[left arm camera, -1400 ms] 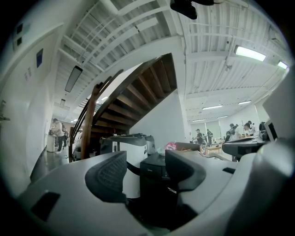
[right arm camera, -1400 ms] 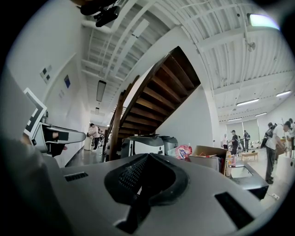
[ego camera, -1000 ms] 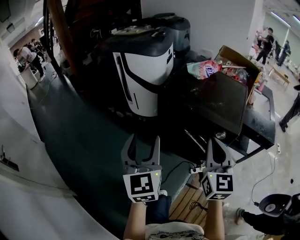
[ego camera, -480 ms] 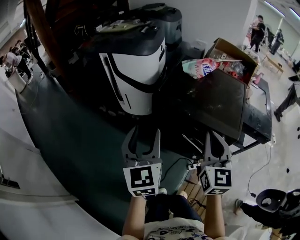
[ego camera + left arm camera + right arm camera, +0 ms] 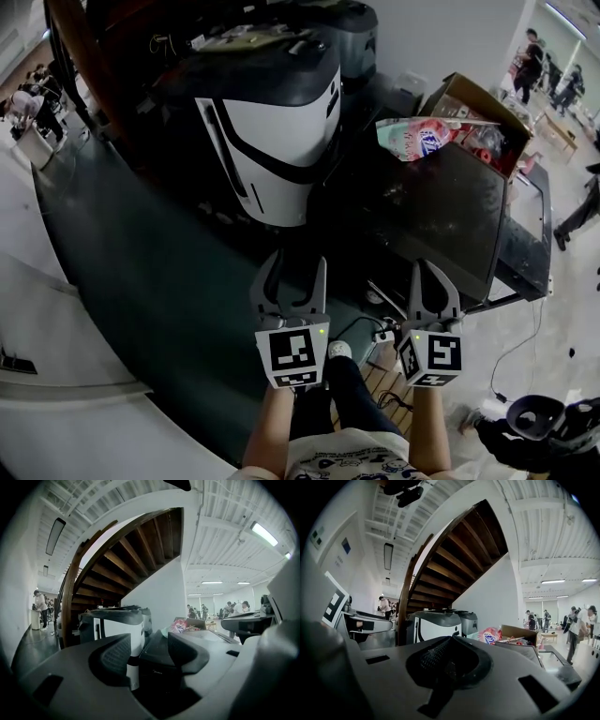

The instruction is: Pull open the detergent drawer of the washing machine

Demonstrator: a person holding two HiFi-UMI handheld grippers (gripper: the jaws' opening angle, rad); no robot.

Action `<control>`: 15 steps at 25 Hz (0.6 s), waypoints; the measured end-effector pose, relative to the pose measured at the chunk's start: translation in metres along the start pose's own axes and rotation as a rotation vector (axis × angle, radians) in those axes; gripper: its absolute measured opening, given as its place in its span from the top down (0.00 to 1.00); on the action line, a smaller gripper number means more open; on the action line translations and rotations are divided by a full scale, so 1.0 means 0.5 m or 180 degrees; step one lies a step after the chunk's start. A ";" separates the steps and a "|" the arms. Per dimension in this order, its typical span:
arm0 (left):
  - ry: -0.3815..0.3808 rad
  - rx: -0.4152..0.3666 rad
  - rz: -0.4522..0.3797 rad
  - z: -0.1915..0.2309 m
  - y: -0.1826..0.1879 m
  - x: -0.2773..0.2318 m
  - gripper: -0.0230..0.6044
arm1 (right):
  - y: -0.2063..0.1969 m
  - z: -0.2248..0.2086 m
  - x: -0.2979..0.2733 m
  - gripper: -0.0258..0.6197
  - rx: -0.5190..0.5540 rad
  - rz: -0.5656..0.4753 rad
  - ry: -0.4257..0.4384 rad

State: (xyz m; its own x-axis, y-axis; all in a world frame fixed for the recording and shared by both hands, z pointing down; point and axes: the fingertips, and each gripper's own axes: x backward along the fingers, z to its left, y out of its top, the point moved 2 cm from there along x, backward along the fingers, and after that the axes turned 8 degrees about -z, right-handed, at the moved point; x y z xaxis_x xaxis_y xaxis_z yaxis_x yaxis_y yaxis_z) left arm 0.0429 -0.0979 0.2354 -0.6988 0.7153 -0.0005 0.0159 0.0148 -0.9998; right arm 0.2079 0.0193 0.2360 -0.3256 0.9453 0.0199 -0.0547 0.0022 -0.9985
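Two machines stand ahead of me: a black-and-white appliance (image 5: 272, 141) and, to its right, a black box-shaped machine (image 5: 441, 206) with a flat dark top. No detergent drawer can be made out on either. My left gripper (image 5: 295, 267) hangs open over the dark green floor, short of both machines, with nothing between its fingers. In the left gripper view the black machine (image 5: 161, 667) shows through the gap of the left gripper (image 5: 150, 653). My right gripper (image 5: 427, 267) is shut on nothing, just in front of the black machine's near corner. Its pads (image 5: 440, 660) press together.
An open cardboard box (image 5: 478, 112) with bright packets sits on the black machine's far side. A power strip and cables (image 5: 380, 333) lie on the floor by my feet. A wooden staircase (image 5: 126, 550) rises behind the machines. People stand far off at the right.
Both grippers keep the same pose, left open and right shut. They sit slightly lower in the head view, and the view has drifted a little over the machines.
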 end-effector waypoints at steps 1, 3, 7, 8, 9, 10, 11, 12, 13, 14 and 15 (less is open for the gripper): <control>0.0020 -0.0006 0.0020 0.001 -0.008 -0.015 0.56 | -0.007 -0.003 -0.016 0.94 -0.0002 0.0019 0.0030; 0.0051 0.0024 0.0071 0.003 -0.027 -0.045 0.56 | -0.021 -0.007 -0.050 0.94 0.0009 0.0067 0.0109; 0.0080 0.0131 0.0170 0.003 -0.077 -0.105 0.56 | -0.053 -0.017 -0.116 0.94 0.0016 0.0151 0.0234; 0.0094 0.0172 0.0179 0.004 -0.089 -0.119 0.56 | -0.064 -0.021 -0.131 0.94 0.0019 0.0174 0.0259; 0.0107 0.0221 0.0189 0.006 -0.101 -0.132 0.56 | -0.075 -0.024 -0.145 0.94 0.0024 0.0198 0.0280; 0.0117 0.0272 0.0204 0.008 -0.114 -0.145 0.56 | -0.086 -0.026 -0.159 0.94 0.0031 0.0219 0.0300; 0.0124 0.0322 0.0224 0.010 -0.126 -0.155 0.56 | -0.095 -0.027 -0.171 0.94 0.0038 0.0236 0.0320; 0.0132 0.0365 0.0249 0.012 -0.139 -0.165 0.56 | -0.103 -0.026 -0.184 0.94 0.0043 0.0249 0.0341; 0.0138 0.0395 0.0277 0.014 -0.151 -0.174 0.56 | -0.109 -0.024 -0.196 0.94 0.0045 0.0260 0.0365; 0.0140 0.0412 0.0304 0.016 -0.163 -0.182 0.56 | -0.115 -0.022 -0.208 0.94 0.0046 0.0272 0.0391; 0.0136 0.0420 0.0328 0.017 -0.175 -0.190 0.58 | -0.122 -0.020 -0.218 0.94 0.0047 0.0287 0.0414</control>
State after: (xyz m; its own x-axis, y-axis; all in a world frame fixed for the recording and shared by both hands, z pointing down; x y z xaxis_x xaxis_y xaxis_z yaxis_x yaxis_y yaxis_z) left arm 0.1018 -0.1730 0.3227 -0.6673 0.7373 -0.1051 -0.0100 -0.1501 -0.9886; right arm 0.2564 -0.0808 0.2942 -0.2048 0.9757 -0.0775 -0.0450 -0.0885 -0.9951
